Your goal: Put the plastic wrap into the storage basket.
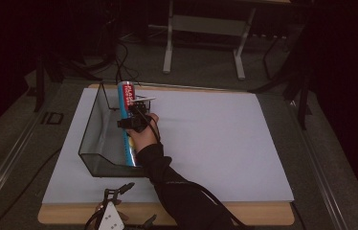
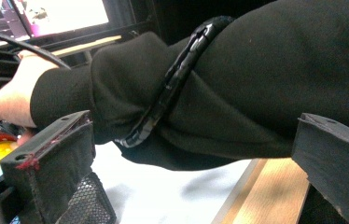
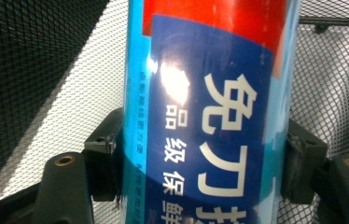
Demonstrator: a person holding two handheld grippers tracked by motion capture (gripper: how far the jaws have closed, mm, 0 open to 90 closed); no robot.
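My right hand-held gripper [image 3: 200, 163] clamped on the blue tube [image 3: 210, 112], mesh basket [image 1: 91, 139] walls close around, my left hand-held gripper [image 2: 186, 158] gaping empty near the table [image 1: 263, 218] edge.

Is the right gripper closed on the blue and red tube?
Yes, in the right gripper view the gripper's fingers press against both sides of the blue and red tube above the mesh basket.

High view: above your side, looking forward and down on the whole counter [image 1: 206, 139] | Left tool view: low at the near edge, facing across your right sleeve [image 2: 238, 88], close | Right tool view: inside the mesh basket [image 3: 60, 93], very close on the tube [image 3: 205, 107] | Shared: sleeve, basket, tube
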